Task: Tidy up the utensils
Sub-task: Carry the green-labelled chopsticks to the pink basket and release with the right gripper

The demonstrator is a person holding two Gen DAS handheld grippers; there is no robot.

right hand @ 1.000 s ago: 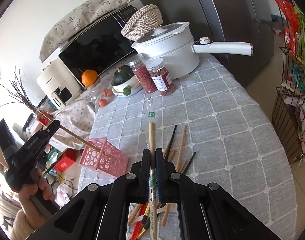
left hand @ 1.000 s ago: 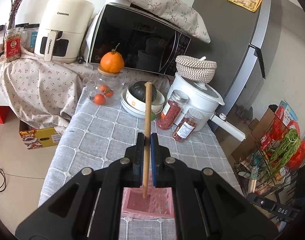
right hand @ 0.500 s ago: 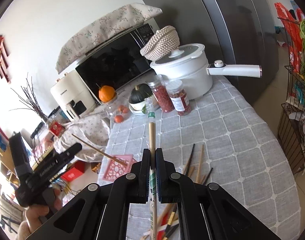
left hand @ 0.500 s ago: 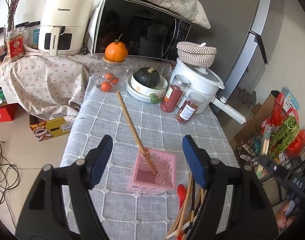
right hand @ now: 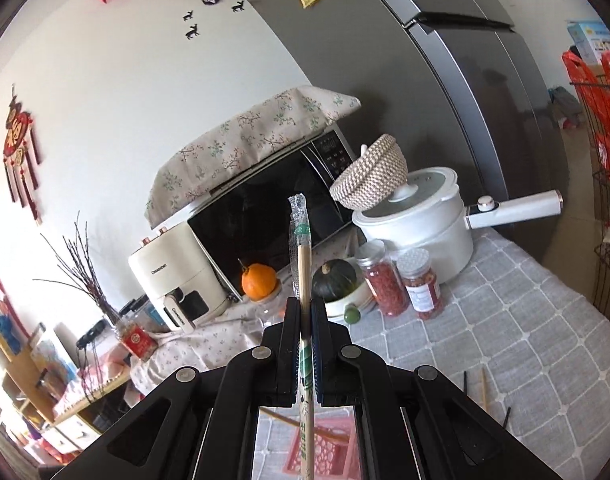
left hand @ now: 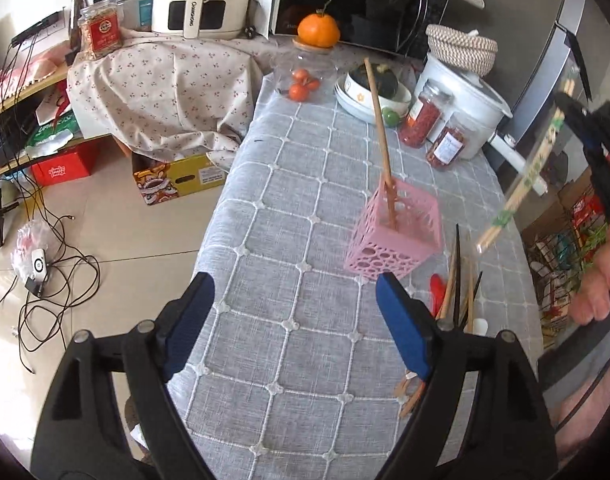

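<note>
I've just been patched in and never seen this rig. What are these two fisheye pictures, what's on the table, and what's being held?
No robot arm here: a person carries a handheld gripper in each hand, each with its own camera looking along the fingers. In the left view, the left gripper is open above the grey tablecloth; a wooden chopstick stands in the pink basket, with loose utensils beside it. In the right view, the right gripper is shut on wrapped chopsticks.

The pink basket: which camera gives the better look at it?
The left wrist view. There the whole pink basket stands in full sight on the grey tablecloth, with one wooden chopstick leaning out of it. The right wrist view shows only bits of it at the bottom, behind the closed jaws.
</note>
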